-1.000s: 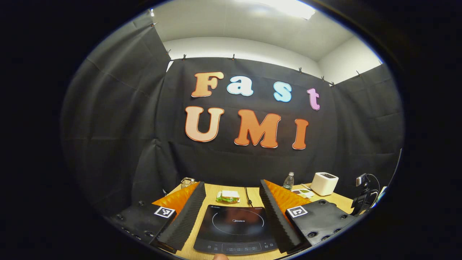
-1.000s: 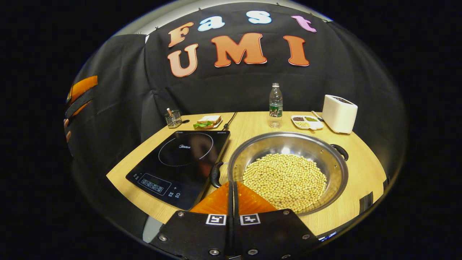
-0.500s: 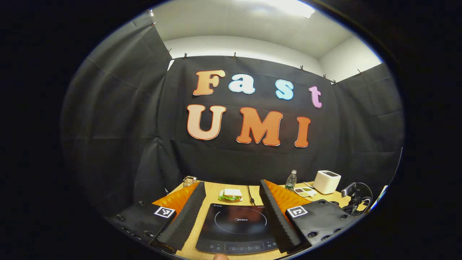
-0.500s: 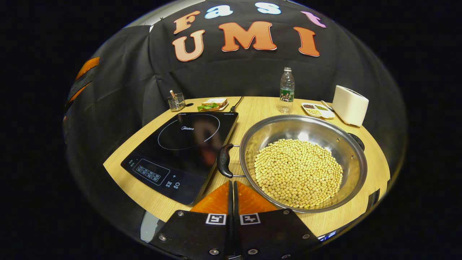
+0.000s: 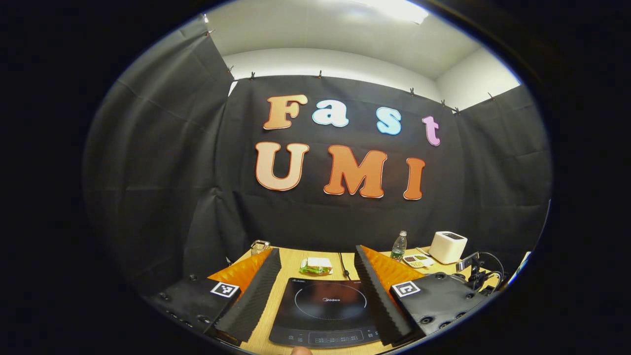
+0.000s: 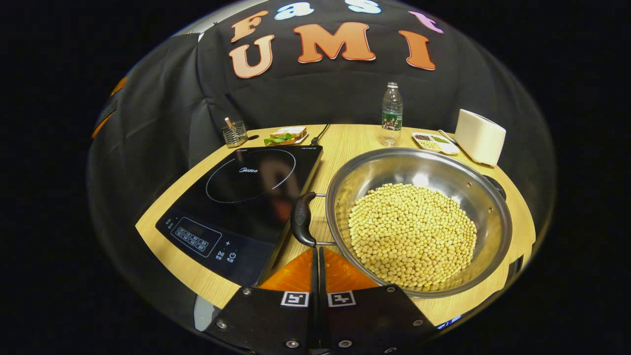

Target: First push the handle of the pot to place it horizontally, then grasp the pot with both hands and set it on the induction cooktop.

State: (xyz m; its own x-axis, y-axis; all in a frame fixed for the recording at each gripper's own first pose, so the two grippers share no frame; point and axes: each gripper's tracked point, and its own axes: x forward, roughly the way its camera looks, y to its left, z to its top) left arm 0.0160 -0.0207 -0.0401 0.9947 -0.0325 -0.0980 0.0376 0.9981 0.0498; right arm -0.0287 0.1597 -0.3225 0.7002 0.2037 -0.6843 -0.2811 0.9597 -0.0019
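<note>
One pot handle half-hidden.

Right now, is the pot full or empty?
Partly full: the pot holds a mound of pale beans, with bare steel wall above them.

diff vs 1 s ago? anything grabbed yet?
Nothing grabbed. The right gripper, jaws still closed, has moved in toward the pot and its near handle, which now loom larger and closer. The left gripper stays open over the cooktop, barely shifted. Pot, beans and cooktop haven't moved on the table.
</note>
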